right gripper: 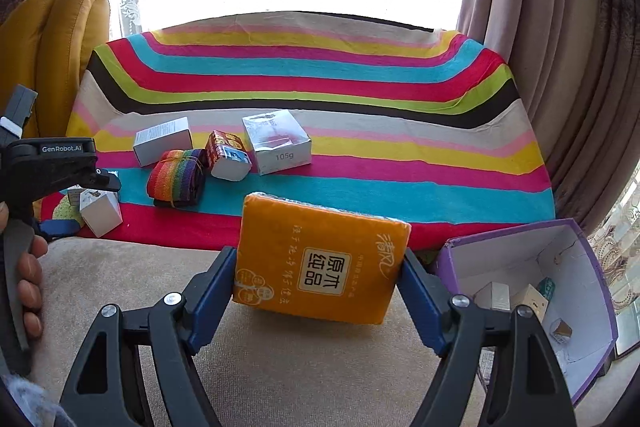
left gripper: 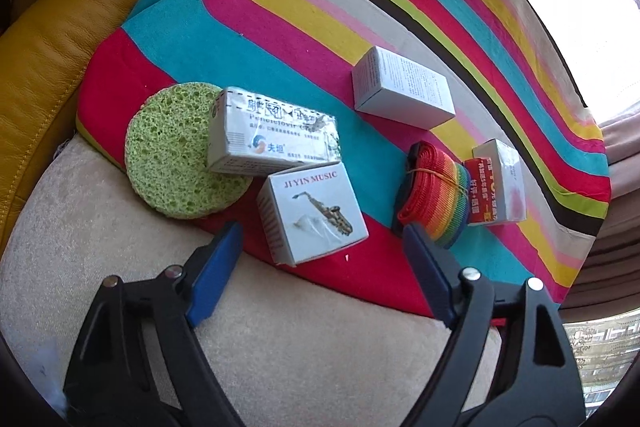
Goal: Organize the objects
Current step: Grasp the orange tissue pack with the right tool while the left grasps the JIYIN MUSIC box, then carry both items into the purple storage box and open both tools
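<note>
Orange wrapping is filling the right gripper (right gripper: 320,271): its blue fingers are clamping the sides of a tissue pack (right gripper: 320,263), lifted over the beige cushion (right gripper: 120,275), its lower edge hiding the cushion behind. The purple box (right gripper: 592,267) beside it is standing open, cut off by the frame edge, small items inside hard to read. The left gripper (left gripper: 324,247) is hanging with fingers apart and empty, just short of the saxophone box (left gripper: 312,211) at the striped cloth (left gripper: 400,7) edge. A medicine box (left gripper: 272,135) is partly covering the green sponge (left gripper: 168,155).
</note>
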Tool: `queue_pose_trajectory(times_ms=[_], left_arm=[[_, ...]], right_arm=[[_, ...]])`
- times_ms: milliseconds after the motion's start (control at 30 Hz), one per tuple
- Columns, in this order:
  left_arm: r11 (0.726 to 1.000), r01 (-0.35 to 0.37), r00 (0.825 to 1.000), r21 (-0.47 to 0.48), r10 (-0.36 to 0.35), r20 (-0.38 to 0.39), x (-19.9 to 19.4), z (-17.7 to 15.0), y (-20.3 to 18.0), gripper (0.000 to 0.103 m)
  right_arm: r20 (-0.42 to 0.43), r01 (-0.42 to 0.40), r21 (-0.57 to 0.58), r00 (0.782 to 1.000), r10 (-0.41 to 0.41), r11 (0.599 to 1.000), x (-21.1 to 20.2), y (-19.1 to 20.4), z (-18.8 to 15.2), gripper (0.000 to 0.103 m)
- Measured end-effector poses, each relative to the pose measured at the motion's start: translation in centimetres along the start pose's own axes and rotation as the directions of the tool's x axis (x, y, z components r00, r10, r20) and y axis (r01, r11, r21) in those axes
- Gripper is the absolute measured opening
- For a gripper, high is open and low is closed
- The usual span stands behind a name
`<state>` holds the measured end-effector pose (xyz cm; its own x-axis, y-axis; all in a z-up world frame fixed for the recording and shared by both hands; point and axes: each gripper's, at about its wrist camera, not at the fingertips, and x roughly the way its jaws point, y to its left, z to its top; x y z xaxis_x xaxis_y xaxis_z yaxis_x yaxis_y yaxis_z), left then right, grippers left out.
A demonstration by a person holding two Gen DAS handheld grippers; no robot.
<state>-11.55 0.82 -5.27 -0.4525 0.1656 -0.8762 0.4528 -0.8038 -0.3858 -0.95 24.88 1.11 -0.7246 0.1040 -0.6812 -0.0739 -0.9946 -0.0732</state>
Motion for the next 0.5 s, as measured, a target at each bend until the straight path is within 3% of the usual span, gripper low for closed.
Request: queue_pose_trajectory(times_ms=[133, 167, 500], left_arm=[[0.999, -0.051, 0.999, 0.006, 0.051, -0.008, 0.9, 0.2, 0.0, 0.067], [0.999, -0.044, 0.999, 0.007, 0.044, -0.006, 0.9, 0.0, 0.1, 0.058], [0.989, 0.044, 0.998, 0.139, -0.048, 0.030, -1.6, -3.5, -0.4, 0.045]], right_arm=[[0.012, 0.001, -0.017, 1.000, -0.001, 1.000, -0.4, -0.1, -0.5, 0.079], [0.011, -0.004, -0.012, 1.000, 0.004, 1.000, -0.5, -0.2, -0.5, 0.079], [-0.006, -0.040, 0.045, 0.999, 0.041, 0.998, -0.5, -1.5, -0.8, 0.079]])
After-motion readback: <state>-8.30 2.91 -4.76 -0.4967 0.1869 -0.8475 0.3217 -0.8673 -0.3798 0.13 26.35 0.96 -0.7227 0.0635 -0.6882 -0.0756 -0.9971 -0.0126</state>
